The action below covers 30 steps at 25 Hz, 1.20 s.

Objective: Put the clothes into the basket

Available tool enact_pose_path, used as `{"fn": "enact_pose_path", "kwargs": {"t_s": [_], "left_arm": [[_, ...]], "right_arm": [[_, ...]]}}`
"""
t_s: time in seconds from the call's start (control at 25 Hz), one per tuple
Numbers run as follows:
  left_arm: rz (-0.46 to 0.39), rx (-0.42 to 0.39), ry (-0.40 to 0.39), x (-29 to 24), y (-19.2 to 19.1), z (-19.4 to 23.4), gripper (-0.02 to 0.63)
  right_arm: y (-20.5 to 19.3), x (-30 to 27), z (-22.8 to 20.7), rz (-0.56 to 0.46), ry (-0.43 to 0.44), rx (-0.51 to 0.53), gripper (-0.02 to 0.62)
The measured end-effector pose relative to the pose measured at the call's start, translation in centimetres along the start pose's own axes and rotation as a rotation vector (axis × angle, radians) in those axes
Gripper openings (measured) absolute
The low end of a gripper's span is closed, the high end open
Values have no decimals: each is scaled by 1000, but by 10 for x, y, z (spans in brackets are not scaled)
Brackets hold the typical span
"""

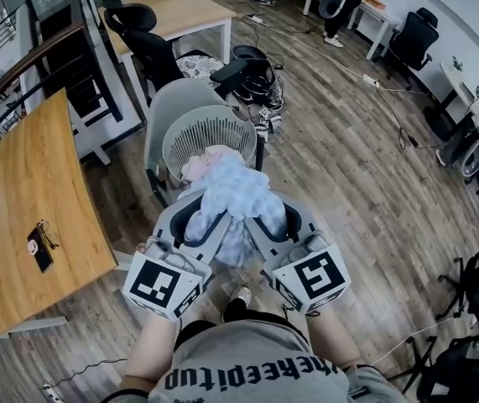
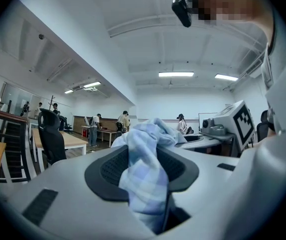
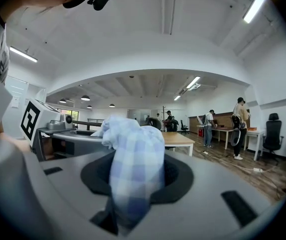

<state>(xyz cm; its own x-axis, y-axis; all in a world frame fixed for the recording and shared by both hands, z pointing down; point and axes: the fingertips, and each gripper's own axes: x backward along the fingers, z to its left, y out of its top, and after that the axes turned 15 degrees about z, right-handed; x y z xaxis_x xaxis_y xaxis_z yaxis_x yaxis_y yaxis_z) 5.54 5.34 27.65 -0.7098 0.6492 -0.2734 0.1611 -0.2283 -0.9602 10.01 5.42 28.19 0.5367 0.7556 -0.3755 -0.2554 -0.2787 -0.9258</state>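
Note:
Both grippers hold up one light blue checked cloth (image 1: 237, 193) between them, just in front of a white slatted basket (image 1: 190, 134). My left gripper (image 1: 200, 218) is shut on the cloth's left side and my right gripper (image 1: 271, 218) is shut on its right side. The left gripper view shows the cloth (image 2: 144, 170) bunched up out of the jaws. It bulges the same way in the right gripper view, where the cloth (image 3: 132, 170) hides the jaw tips. A pinkish garment (image 1: 199, 164) lies inside the basket, partly hidden by the blue cloth.
A grey chair shell (image 1: 169, 99) stands right behind the basket. A wooden table (image 1: 21, 200) with a phone (image 1: 39, 248) is at the left, with black office chairs (image 1: 148, 42) and a second table beyond. Bags (image 1: 254, 75) and cables lie on the wooden floor. People stand at far desks.

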Motion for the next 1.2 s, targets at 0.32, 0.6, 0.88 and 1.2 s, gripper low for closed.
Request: {"fn": "enact_pose_path", "kwargs": {"t_s": [0.32,0.6,0.88,1.2], "left_arm": [[20,5,52,-22,2,4,155],[27,8,61,-30,3,20,155],[32,-5,12,-41,10,44,155],[37,-25,-38,-48,18,84,155]], "right_arm": [[-2,-10,-22,-9,54,-6,150],[2,-27,-29,-11,64,-13,150],[11,-48,-37,-5,17,-37,150],[29,-83,-39,-5,-37,-57,150]]}}
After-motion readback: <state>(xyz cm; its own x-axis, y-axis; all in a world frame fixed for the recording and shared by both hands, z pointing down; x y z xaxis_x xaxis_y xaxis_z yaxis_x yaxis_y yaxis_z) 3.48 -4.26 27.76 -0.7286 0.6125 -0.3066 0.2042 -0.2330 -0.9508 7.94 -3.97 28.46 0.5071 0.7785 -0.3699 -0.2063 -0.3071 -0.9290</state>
